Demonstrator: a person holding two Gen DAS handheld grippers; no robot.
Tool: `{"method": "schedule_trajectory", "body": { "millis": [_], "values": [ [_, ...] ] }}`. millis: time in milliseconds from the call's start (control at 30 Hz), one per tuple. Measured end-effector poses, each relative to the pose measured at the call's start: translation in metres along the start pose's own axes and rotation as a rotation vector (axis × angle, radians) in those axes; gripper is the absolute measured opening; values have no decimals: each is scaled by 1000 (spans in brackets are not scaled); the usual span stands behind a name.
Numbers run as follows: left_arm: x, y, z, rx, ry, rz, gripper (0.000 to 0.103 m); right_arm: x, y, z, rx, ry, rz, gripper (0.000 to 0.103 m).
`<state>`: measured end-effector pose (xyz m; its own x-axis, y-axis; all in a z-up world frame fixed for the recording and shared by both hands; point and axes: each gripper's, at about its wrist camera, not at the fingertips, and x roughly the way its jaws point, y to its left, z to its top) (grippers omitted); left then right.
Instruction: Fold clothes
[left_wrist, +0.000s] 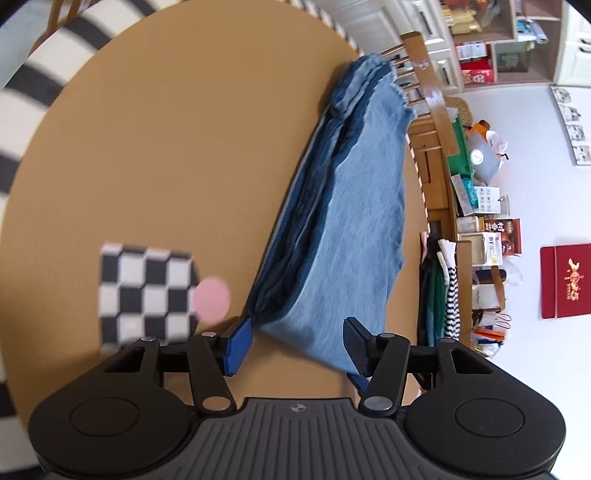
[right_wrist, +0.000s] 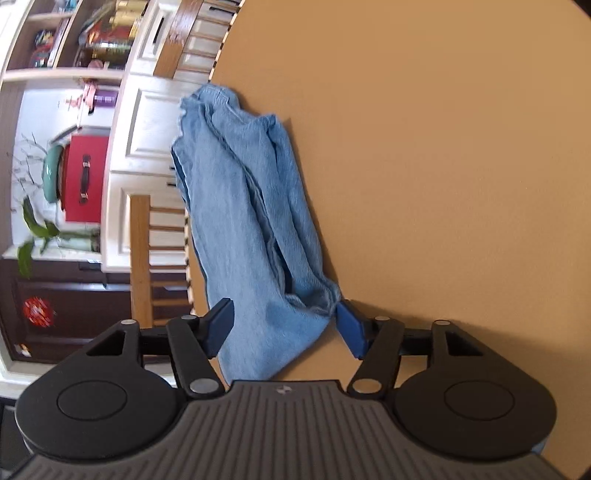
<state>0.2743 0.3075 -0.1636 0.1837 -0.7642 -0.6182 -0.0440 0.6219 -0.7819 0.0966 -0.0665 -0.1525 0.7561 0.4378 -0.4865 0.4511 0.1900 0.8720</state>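
One round tan table (left_wrist: 155, 155) bore everything. One pair of blue jeans (left_wrist: 351, 221), folded long, lay along its edge, partly overhanging. My left gripper (left_wrist: 299, 341) and right gripper (right_wrist: 284, 326) each stood apart, denim between unpressed pads. Risk: the overhanging layers might slide floorward if I closed on only the top ply.

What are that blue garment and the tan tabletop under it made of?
The blue garment looks like denim: faded twill weave, frayed hem, darker inside folds. The tan tabletop looks smooth and matte, without visible grain; it may be painted board, laminate or a cover, and I cannot tell which.
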Motion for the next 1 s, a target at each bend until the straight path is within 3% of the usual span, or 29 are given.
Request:
{"method": "schedule_trajectory", "body": {
  "millis": [100, 200, 233, 333, 500, 567, 633, 1000],
  "values": [
    [0, -6, -2, 24, -15, 6, 65, 6, 5, 4, -26, -8, 3, 64],
    [-3, -7, -4, 29, -34, 21, 55, 8, 20, 2, -106, -16, -12, 60],
    [-5, -6, -4, 30, -45, 20, 46, 5, 24, 2, -119, -19, 3, 56],
    [-11, -8, -2, 40, -75, 2, 41, -2, 33, 4, -145, -23, 46, 48],
    [-9, -15, -3, 64, -92, 29, 40, 5, 37, 5, -205, -13, -68, 32],
    [-10, -14, -3, 56, -90, 43, 27, 5, 34, 4, -197, -16, -73, 23],
    [-12, -12, -3, 62, -79, 48, 23, 4, 34, 1, -210, -18, -80, 18],
    [-14, -32, 0, 151, -27, 154, 20, 1, 37, 0, -221, 18, -107, 16]
  ]
}}
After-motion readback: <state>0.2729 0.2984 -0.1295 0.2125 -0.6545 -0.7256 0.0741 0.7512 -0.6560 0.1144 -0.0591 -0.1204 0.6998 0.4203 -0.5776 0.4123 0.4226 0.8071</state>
